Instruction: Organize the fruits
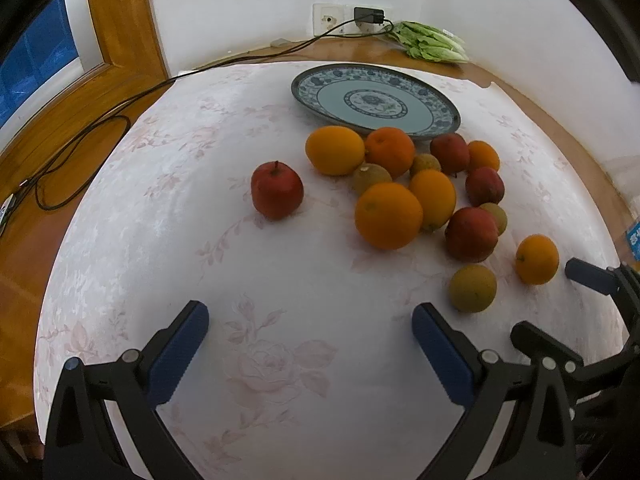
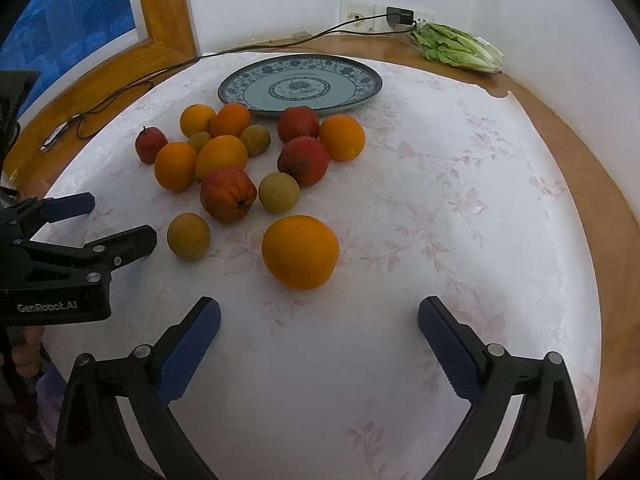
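Plate (image 2: 362, 88) holds nothing; fruits (image 2: 228, 196) beside it; both hand-held grippers (image 1: 310, 324) (image 2: 320, 320) released.

A round wooden table (image 2: 592, 184) carries a pale floral tablecloth (image 2: 440, 208). On the cloth lie a blue-patterned ceramic plate (image 2: 300, 87) and, just in front of it, loose oranges (image 2: 300, 258), red apples (image 2: 228, 195) and small brownish-green round fruits (image 2: 188, 237). On the bare wood behind lie bagged green lettuce (image 2: 460, 48) and a black cable (image 2: 120, 98).
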### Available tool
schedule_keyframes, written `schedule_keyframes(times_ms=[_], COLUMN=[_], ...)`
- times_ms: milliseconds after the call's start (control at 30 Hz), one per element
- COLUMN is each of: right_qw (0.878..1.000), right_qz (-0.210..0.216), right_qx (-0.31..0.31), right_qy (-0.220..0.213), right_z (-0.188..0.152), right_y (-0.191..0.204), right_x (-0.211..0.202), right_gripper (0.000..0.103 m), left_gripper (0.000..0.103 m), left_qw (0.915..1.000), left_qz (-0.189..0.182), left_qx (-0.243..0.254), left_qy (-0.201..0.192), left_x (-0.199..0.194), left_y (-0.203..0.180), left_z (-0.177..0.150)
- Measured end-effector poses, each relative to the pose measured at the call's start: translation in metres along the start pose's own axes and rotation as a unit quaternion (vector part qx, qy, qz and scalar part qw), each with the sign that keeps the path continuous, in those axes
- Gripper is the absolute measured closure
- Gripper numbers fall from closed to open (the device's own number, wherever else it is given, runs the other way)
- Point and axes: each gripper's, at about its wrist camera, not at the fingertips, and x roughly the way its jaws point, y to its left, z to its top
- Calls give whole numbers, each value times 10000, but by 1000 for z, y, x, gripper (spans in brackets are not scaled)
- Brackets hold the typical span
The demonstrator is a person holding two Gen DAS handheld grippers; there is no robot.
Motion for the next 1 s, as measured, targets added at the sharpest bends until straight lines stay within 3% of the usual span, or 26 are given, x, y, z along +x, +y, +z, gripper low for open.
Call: schedule_keyframes(times_ms=[233, 767, 933, 1000], right_qw=[9998, 9989, 9989, 9989], right_qz=[193, 271, 377, 416], right_qx=[-15, -154, -126, -72], right_qy=[-37, -337, -250, -219], right_z=[3, 18, 18, 18], right_y=[-2, -2, -2, -3], right_x=[-4, -10, -4, -2], right_gripper=[12, 33, 43, 46], left_gripper=[1, 11, 32, 36], left_qw=[9994, 9990, 9986, 9982], left_qz=[-300, -384, -443, -514], left_qx=[-154, -123, -177, -224], left_qy=[-44, -211, -217, -200], left_x=[-5, -4, 0, 2], left_y=[3, -10, -10, -9], left_z=[4, 23, 27, 28])
